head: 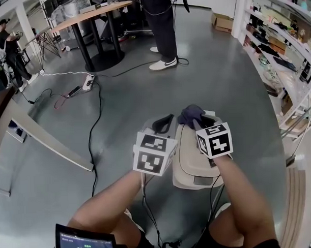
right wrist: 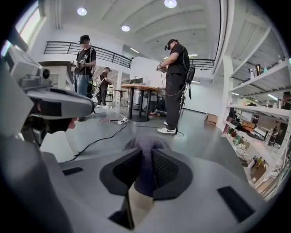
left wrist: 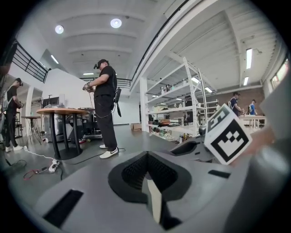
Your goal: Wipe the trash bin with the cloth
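A beige trash bin with a flap lid stands on the grey floor right below me. My right gripper is over the bin's far end, shut on a dark purple cloth. In the right gripper view the cloth bulges out between the black pads. My left gripper hovers beside the bin's left far corner; its jaws meet at the tips with nothing between them. The bin's body is largely hidden under both marker cubes.
A person stands ahead by a round wooden table. A power strip and cables run across the floor towards me. Shelving lines the right side, and a pale beam lies on the left. A tablet sits near my lap.
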`<control>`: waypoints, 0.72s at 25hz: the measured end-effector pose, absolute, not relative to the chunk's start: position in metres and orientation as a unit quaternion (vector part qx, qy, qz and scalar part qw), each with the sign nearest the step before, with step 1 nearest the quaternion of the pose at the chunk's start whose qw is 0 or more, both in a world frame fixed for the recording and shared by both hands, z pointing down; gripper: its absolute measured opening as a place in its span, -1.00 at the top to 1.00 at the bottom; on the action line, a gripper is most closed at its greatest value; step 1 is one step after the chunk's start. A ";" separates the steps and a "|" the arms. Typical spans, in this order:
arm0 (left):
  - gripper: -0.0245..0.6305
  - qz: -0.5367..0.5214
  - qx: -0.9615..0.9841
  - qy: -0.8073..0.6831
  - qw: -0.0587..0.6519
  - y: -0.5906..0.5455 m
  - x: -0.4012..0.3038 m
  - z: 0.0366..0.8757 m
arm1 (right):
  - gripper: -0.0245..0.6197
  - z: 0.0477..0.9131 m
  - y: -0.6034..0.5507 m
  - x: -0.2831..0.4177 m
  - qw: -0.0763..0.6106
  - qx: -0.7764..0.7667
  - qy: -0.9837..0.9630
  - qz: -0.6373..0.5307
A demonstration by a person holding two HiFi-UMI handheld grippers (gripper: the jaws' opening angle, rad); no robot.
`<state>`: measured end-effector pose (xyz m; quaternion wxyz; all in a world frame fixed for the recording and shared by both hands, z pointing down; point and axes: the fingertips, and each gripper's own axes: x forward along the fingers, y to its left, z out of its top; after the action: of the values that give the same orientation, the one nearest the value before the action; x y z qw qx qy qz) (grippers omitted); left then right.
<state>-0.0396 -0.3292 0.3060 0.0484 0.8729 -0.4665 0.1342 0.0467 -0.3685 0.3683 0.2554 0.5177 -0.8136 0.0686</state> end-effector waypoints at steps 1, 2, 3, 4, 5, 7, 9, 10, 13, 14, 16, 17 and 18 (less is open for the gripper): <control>0.92 0.131 0.874 -0.465 0.054 -0.329 -0.039 0.306 | 0.71 0.370 -0.369 0.047 0.259 0.518 -0.812 0.069; 0.92 0.126 0.875 -0.463 0.061 -0.329 -0.039 0.305 | 0.71 0.371 -0.370 0.049 0.262 0.519 -0.811 0.071; 0.92 0.121 0.876 -0.462 0.067 -0.328 -0.037 0.303 | 0.71 0.372 -0.370 0.051 0.265 0.520 -0.809 0.073; 0.92 0.117 0.877 -0.461 0.069 -0.327 -0.035 0.301 | 0.71 0.373 -0.369 0.056 0.268 0.522 -0.806 0.074; 0.92 0.116 0.878 -0.459 0.069 -0.326 -0.032 0.300 | 0.71 0.373 -0.369 0.061 0.270 0.525 -0.803 0.076; 0.92 0.118 0.880 -0.454 0.066 -0.325 -0.027 0.301 | 0.71 0.374 -0.370 0.072 0.273 0.533 -0.797 0.079; 0.92 0.121 0.883 -0.450 0.064 -0.323 -0.023 0.304 | 0.71 0.376 -0.371 0.083 0.275 0.541 -0.791 0.083; 0.92 0.122 0.883 -0.448 0.064 -0.322 -0.022 0.305 | 0.71 0.377 -0.372 0.088 0.275 0.545 -0.788 0.085; 0.92 0.124 0.884 -0.445 0.067 -0.321 -0.017 0.305 | 0.71 0.376 -0.372 0.103 0.277 0.554 -0.779 0.092; 0.92 0.123 0.885 -0.444 0.069 -0.321 -0.016 0.304 | 0.71 0.376 -0.372 0.107 0.278 0.557 -0.777 0.093; 0.92 0.121 0.887 -0.441 0.072 -0.321 -0.012 0.302 | 0.71 0.374 -0.372 0.114 0.280 0.562 -0.772 0.095; 0.92 0.122 0.887 -0.439 0.071 -0.321 -0.011 0.302 | 0.71 0.374 -0.372 0.118 0.282 0.565 -0.770 0.095; 0.92 0.123 0.888 -0.438 0.070 -0.321 -0.009 0.302 | 0.71 0.375 -0.371 0.123 0.284 0.567 -0.767 0.094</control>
<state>-0.0091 -0.3205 0.3024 0.0698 0.8880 -0.4376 0.1227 0.1233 -0.3714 0.3746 0.2842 0.5675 -0.7670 0.0943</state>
